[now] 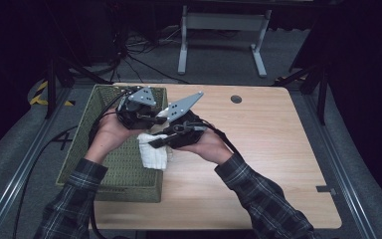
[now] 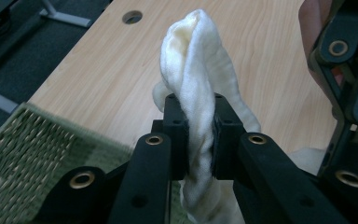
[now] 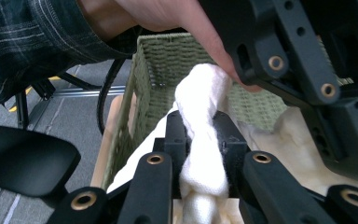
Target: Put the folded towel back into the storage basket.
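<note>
Black jaws of the left gripper [image 2: 193, 135] stand clamped on a bunched fold of the white towel [image 2: 198, 70]. The cloth is cream-white, soft and napped, gathered into a twisted rope where the pads press it. In the left gripper view this gathered part runs lengthwise along the jaws, its rounded end pointing away from the camera toward the wooden table [image 2: 270, 46].

Jaws of the right gripper [image 3: 204, 140] are likewise clamped on a bunched section of the towel [image 3: 200, 98], with only the thickness of the cloth between the pads. In the right gripper view the fold rises from the jaws toward the green woven basket [image 3: 156, 74].

In the high view the towel [image 1: 154, 152] hangs down from the two grippers in a folded mass, its long axis roughly vertical, over the right rim of the basket [image 1: 114, 179] and the adjoining table edge. The left gripper [image 1: 149, 118] and right gripper [image 1: 161, 141] sit close together above it, and the basket stands at the table's left side.
</note>
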